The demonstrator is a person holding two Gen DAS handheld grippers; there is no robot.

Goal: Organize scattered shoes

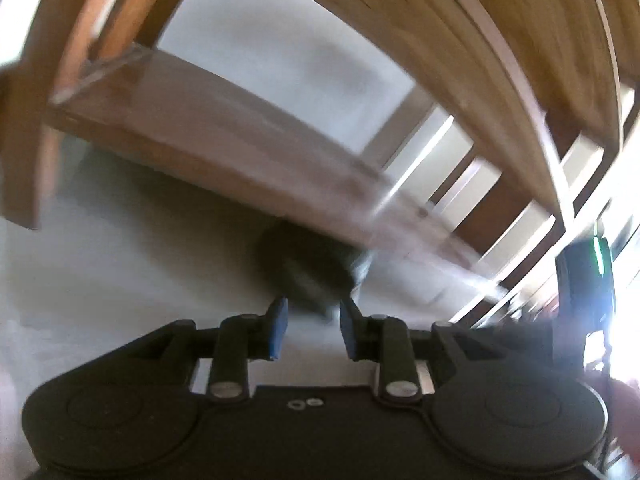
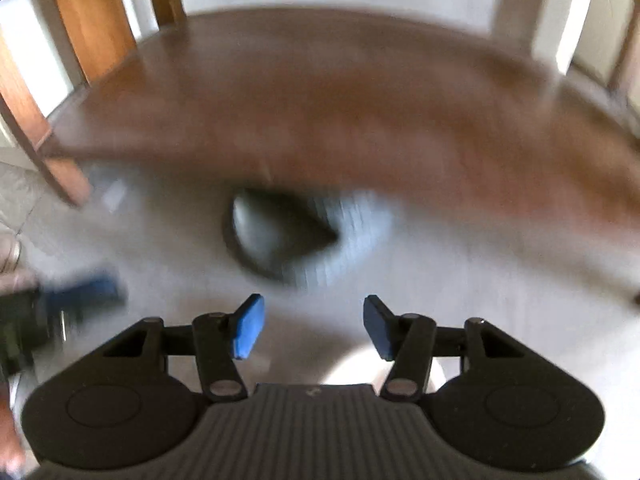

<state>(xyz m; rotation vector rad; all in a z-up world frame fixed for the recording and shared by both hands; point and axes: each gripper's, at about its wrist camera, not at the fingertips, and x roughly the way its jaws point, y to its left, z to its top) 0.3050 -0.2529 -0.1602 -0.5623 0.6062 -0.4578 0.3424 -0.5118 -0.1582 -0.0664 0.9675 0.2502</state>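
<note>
Two open tools (image 1: 313, 330) (image 2: 313, 328), one dark shoe (image 2: 276, 232) beyond.

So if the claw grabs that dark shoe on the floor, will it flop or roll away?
The dark shoe probably won't roll; it seems to lie flat on the floor. Its rounded toe looks fairly firm, though blur hides detail. The ribbed pale part might bend.

There is one dark shoe (image 2: 272, 236) on the floor (image 2: 460, 280), and it looks blurry. There is one wooden shelf (image 2: 320, 112) at 12 o'clock from it. Two grippers show.
</note>
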